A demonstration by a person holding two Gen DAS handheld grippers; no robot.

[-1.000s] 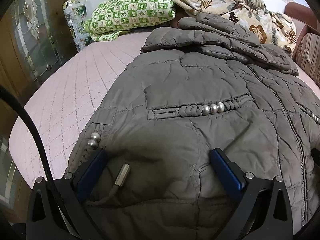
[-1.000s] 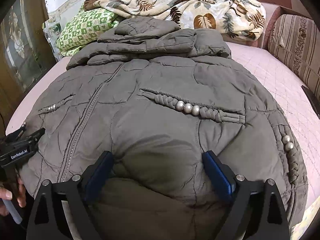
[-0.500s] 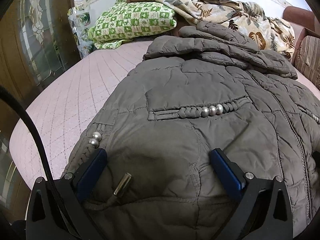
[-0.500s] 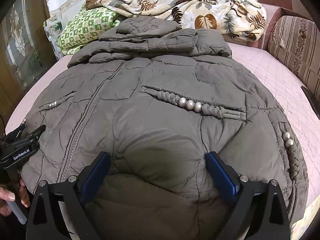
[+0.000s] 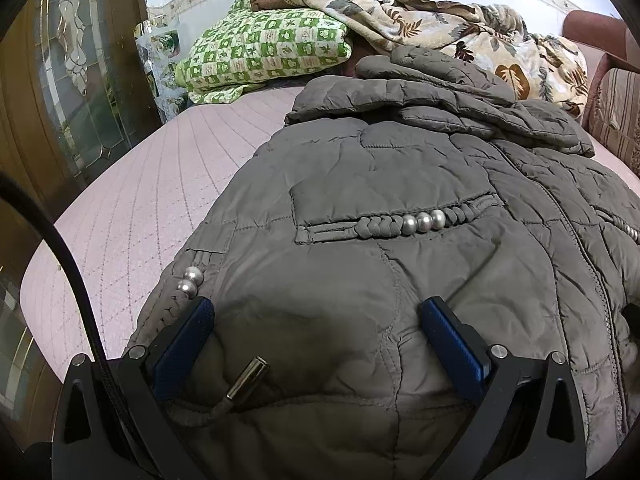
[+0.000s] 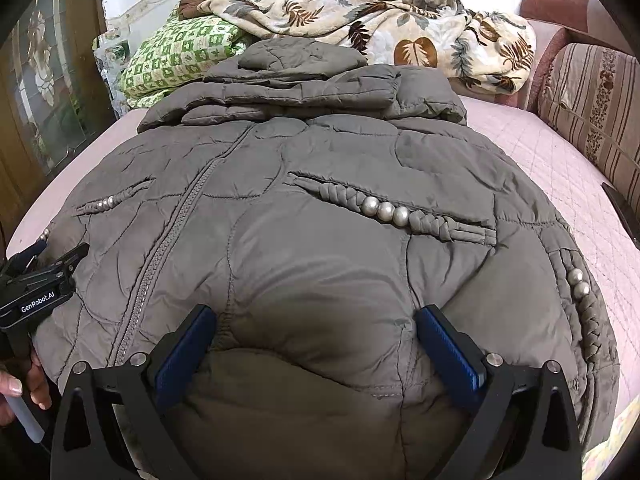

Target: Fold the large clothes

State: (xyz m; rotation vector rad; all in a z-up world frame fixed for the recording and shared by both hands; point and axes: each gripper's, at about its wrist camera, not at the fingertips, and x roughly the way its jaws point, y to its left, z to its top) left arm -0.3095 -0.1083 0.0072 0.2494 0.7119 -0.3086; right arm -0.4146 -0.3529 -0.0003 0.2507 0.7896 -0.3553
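Grey quilted jacket [image 6: 320,240] spread flat, front up, on pink quilted bed cover [image 5: 132,216]; fills lower and centre of both views. Long axis running from hem at bottom edge of frame up to hood [image 6: 304,60] at upper centre; hood end pointing toward floral blanket [image 6: 400,28] and green checked pillow [image 5: 264,48] at top. Zip [image 6: 168,248] running along that axis, left of centre in right-wrist view, right of centre in left-wrist view. Braided pocket trims with silver beads [image 6: 386,210] slanting across both front panels. Right gripper [image 6: 316,344] at bottom centre, jaws opening, spread wide; puffed hem fabric bulging between blue pads [image 6: 184,352], pads beside the fabric but not pinching it. Left gripper [image 5: 316,340] likewise released, jaws wide apart over hem near jacket's left edge; drawcord with metal tip [image 5: 248,376] lying between its pads. In right-wrist view, left gripper [image 6: 44,264] seen at lower left edge, with a hand [image 6: 20,384] on its handle below it. Striped cushion [image 6: 592,108] at right edge.
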